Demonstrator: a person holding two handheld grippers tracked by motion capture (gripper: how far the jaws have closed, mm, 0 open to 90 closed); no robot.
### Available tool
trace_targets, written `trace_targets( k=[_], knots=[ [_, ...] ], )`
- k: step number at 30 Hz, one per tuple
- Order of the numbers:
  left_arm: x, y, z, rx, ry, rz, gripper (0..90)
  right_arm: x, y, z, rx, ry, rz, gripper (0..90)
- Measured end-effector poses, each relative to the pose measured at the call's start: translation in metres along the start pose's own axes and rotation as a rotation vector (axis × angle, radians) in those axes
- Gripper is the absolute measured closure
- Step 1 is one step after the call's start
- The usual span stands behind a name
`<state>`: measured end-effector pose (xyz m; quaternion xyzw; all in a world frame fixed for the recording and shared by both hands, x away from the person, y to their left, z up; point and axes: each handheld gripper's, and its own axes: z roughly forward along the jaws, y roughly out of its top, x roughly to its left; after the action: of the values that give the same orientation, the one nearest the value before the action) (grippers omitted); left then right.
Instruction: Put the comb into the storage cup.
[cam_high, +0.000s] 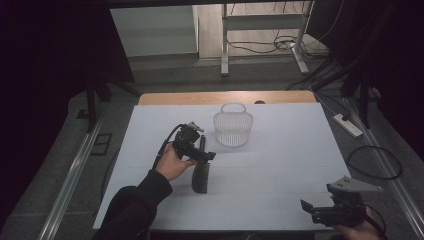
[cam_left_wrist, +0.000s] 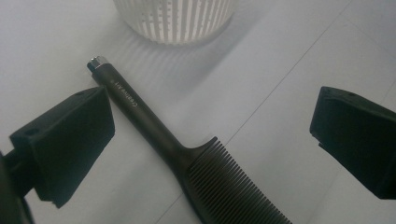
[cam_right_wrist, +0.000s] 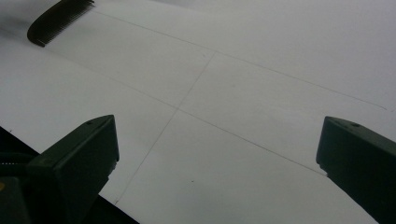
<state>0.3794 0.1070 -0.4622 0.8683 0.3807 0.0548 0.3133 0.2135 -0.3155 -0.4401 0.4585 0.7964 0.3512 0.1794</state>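
- While the left claw (cam_high: 202, 150) hangs over the middle of the white bench (cam_high: 280, 165), its jaws stand wide apart and grip nothing.
- In the left gripper view the same left claw (cam_left_wrist: 212, 126) looks down on a black comb (cam_left_wrist: 187, 156) lying flat on the bench (cam_left_wrist: 289, 56); the comb's handle runs between the two jaws, closer to the left-hand one in that view, and touches neither.
- The handle ends in a small silvery cap that points toward a white slotted basket (cam_left_wrist: 175, 18), near it but apart.
- From the high view the comb (cam_high: 201, 177) lies just below the left claw, with its toothed end toward the person; the basket (cam_high: 233, 127) stands upright beyond it, its thin handle raised.
- The person's left hand (cam_high: 173, 162) holds that gripper, a dark sleeve behind it.
- The right claw (cam_high: 312, 209) sits at the near right corner of the bench, well apart from comb and basket.
- In the right gripper view the right claw (cam_right_wrist: 217, 158) is spread wide over bare bench (cam_right_wrist: 243, 84), holding nothing; the comb's (cam_right_wrist: 56, 21) toothed end shows far off at the upper left.
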Motion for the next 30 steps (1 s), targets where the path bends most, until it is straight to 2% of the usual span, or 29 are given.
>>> trace_targets(
  k=[5, 9, 12, 15, 19, 23, 24, 27, 30],
  knots=[
    [-0.001, 0.003, 0.006, 0.016, 0.014, 0.012, 0.8, 0.0, 0.0, 0.0, 0.0, 0.001, 0.001, 0.0],
    [0.0, 0.004, 0.007, 0.02, 0.016, 0.02, 5.6, 0.0, 0.0, 0.0, 0.001, 0.004, 0.001, 0.0],
    [0.0, 0.004, 0.008, 0.025, 0.014, 0.038, 19.6, 0.0, 0.0, 0.0, 0.002, 0.004, 0.0, 0.0],
    [-0.001, 0.004, 0.008, 0.034, 0.024, 0.05, 39.3, 0.0, 0.0, 0.0, 0.002, 0.004, 0.0, 0.0],
    [0.001, 0.006, 0.01, 0.05, 0.009, 0.03, 64.5, 0.0, 0.0, 0.001, 0.003, 0.005, 0.001, 0.0],
    [0.004, 0.007, 0.014, 0.061, 0.003, 0.016, 85.1, 0.0, 0.0, 0.0, 0.002, 0.006, 0.002, 0.0],
    [0.005, 0.007, 0.016, 0.065, -0.001, 0.014, 88.8, 0.0, 0.0, 0.001, 0.003, 0.006, 0.001, 0.0],
    [0.006, 0.006, 0.019, 0.084, -0.015, 0.019, 89.1, -0.001, 0.0, 0.0, 0.002, 0.006, 0.002, 0.0],
    [0.006, 0.005, 0.021, 0.083, -0.015, 0.023, 89.1, -0.001, 0.0, 0.001, 0.003, 0.007, 0.003, 0.0]
  ],
)
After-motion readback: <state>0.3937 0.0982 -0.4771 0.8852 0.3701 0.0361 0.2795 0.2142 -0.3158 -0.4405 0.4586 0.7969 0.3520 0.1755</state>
